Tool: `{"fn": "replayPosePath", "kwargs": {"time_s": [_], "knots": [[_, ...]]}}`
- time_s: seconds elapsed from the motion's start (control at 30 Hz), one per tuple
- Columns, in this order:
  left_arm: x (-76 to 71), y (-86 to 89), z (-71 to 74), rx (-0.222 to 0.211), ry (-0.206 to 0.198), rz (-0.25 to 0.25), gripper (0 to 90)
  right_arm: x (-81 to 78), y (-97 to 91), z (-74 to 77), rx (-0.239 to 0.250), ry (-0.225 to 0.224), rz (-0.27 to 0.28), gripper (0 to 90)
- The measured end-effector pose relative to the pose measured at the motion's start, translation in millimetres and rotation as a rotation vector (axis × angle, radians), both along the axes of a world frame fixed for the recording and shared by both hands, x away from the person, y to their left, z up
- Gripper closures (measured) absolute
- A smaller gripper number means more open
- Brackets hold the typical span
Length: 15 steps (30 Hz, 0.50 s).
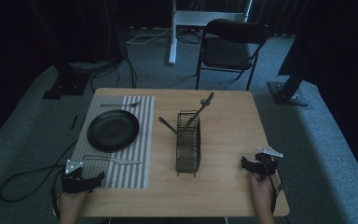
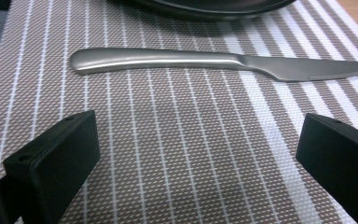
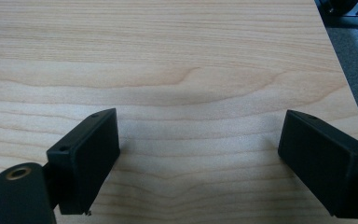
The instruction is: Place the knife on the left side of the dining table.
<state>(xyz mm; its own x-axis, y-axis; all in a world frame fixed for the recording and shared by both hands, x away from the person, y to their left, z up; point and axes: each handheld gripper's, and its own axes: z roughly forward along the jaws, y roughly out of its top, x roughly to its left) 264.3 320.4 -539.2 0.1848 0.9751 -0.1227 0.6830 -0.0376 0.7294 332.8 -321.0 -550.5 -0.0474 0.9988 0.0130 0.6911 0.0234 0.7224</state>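
Steel table knife (image 2: pixel 205 63), one-piece, lies flat on the striped woven placemat (image 2: pixel 177 154), near edge of the mat, just in front of the black plate (image 1: pixel 113 129); handle to the left, blade to the right in the left gripper view. Judged light, rigid, smooth and likely slippery; it sits low on the mat, so little edge to catch. Best hold looks to be across the rounded handle, where it is thickest, pads set square to its length; the thin blade would twist out. Left gripper (image 2: pixel 196 158) close behind the knife, jaws spread wide, nothing between them. Right gripper (image 3: pixel 198 158) well apart over bare wooden table (image 3: pixel 177 56), jaws also wide, empty. Wire cutlery rack (image 1: pixel 188 144) mid-table holds other utensils
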Motion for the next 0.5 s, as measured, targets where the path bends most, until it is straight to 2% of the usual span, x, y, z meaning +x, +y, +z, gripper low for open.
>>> {"fn": "replayPosePath", "kwargs": {"time_s": [0.13, 0.17, 0.23, 0.27, 0.3, 0.33, 0.5], "knots": [[-5.6, -0.4, 0.7, 0.046, -0.087, 0.057, 0.0, 0.0, 0.0, 0.0, 0.0, 0.0, 0.0, 11.5], [-6.5, -0.7, 0.7, 0.061, -0.099, 0.067, 0.0, 0.0, 0.0, 0.0, 0.0, 0.0, 0.0, 11.5], [-7.0, -1.0, 0.5, 0.077, -0.104, 0.077, 0.0, 0.0, 0.0, 0.0, 0.0, 0.0, 0.0, 11.5], [-7.4, -1.7, -0.6, 0.103, -0.1, 0.088, 0.0, 0.0, 0.0, 0.0, 0.0, 0.0, 0.0, 11.5], [-7.4, -1.7, -0.6, 0.103, -0.1, 0.088, 0.0, 0.0, 0.0, 0.0, 0.0, 0.0, 0.0, 11.5], [-7.5, -2.7, -1.8, 0.129, -0.1, 0.095, 0.0, 0.0, 0.0, 0.0, 0.0, 0.0, 0.0, 11.5], [-7.4, -2.0, -1.9, 0.144, -0.103, 0.115, 0.0, 0.0, 0.0, 0.0, 0.0, 0.0, 0.0, 11.5]]}}
